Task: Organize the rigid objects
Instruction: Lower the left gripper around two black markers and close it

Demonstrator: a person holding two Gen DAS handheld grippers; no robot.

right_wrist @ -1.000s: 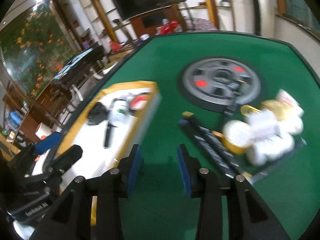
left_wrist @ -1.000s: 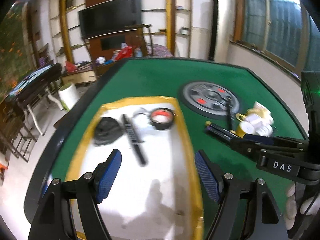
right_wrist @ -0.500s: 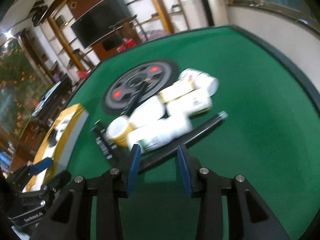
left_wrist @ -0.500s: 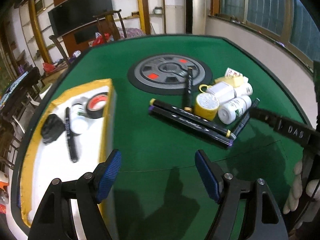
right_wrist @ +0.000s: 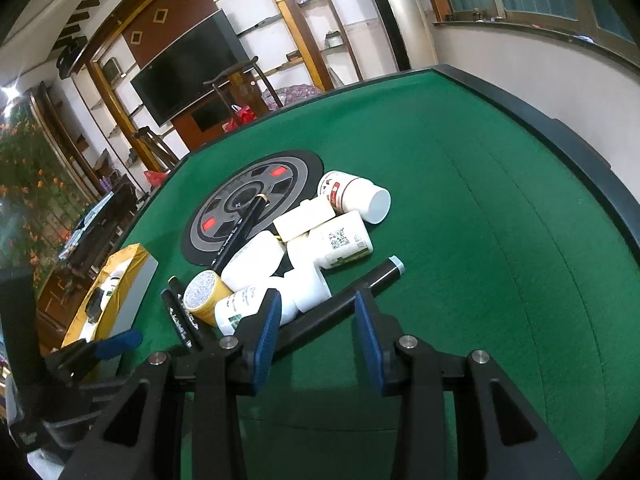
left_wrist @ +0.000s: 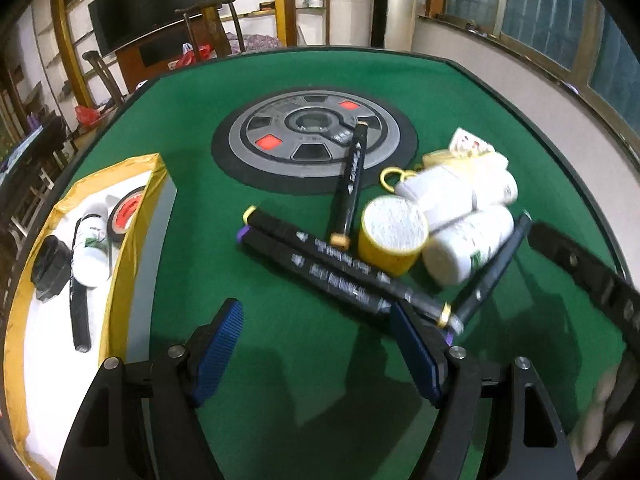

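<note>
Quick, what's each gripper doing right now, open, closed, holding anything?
Left gripper: open wide, holding nothing.
Right gripper: partly open, fingers either side of a black marker, not gripping it.

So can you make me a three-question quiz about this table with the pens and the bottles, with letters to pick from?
1. Where is the roll of red tape?
A. on the grey wheel mat
B. in the yellow-edged tray
C. on top of the bottles

2. What colour is the table top?
A. green
B. red
C. white

3. What is the left gripper doing?
A. squeezing a white bottle
B. open, holding nothing
C. clamped on the tape

Answers: 1 B, the tape lies inside the tray beside a white bottle and a black marker. 2 A, green felt covers the whole top. 3 B, its blue pads stand wide apart over bare felt, with the pile of markers just ahead.
</note>
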